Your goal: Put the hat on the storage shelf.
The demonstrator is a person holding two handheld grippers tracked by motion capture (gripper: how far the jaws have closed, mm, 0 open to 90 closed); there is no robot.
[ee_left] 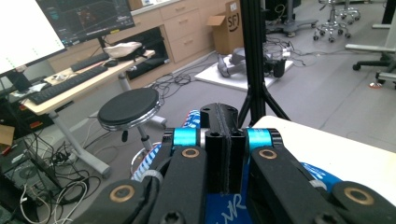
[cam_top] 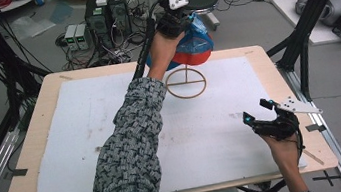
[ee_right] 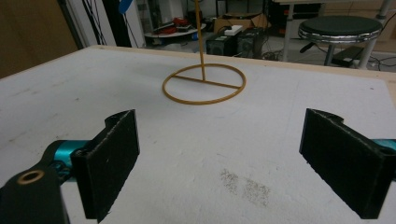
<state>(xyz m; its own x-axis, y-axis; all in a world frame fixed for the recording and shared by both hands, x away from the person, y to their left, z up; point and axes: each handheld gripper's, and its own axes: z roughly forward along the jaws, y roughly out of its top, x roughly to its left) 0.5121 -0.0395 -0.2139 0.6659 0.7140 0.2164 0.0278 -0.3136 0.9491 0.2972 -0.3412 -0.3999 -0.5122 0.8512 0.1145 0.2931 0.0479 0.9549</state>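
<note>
The desk (cam_top: 39,144) is a pale wooden board with rounded corners, covered almost to its edges by a white, slightly fuzzy foam sheet (cam_top: 88,138) with faint grey smudges. Over its left half a forearm in a speckled black-and-white knit sleeve (cam_top: 126,157) stretches far toward the back edge, wrist bent, carrying the left claw (cam_top: 182,16) above the far rim. Its jaws are pressed flat together on the thin plastic of a blue snack bag (cam_top: 198,41) with white print and a red lower part; the bag hangs crumpled under the claw, above the stand, and in the left gripper view the blue film (ee_left: 224,205) shows between and below the shut pads. Just under the bag stands a thin tan wire stand (cam_top: 186,82), a round ring with a cross bar and a slim upright rod, resting on the sheet near the back middle. At the right front, the right claw (cam_top: 256,111) hovers low over the sheet with its wrist level, its flat black rubbery pads (ee_right: 112,163) spread wide with nothing between them, pointing toward the stand.
</note>
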